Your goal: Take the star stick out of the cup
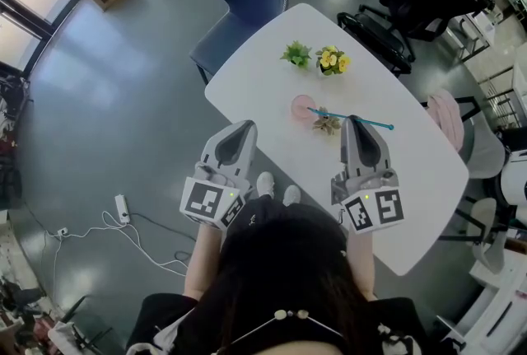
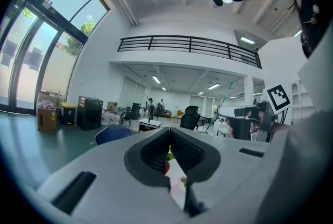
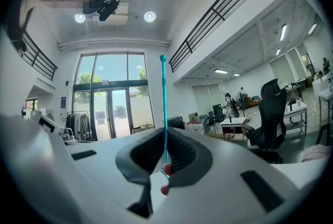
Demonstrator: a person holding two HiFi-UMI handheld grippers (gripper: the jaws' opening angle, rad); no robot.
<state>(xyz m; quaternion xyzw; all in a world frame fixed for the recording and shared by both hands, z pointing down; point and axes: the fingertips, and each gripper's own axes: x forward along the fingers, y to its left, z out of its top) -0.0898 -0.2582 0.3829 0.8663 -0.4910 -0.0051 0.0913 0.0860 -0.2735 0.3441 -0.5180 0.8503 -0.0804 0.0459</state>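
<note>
Head view: grips the star stick (image 1: 375,125) in the right claw (image 1: 354,121), long way running sideways from the pink cup (image 1: 298,106) on the bench (image 1: 272,65), with the empty left claw (image 1: 245,127) closed, farther off.

The right gripper (image 1: 355,123) covers the middle of the star stick (image 1: 377,125). In the right gripper view, the stick's low end hides between the jaws.
</note>
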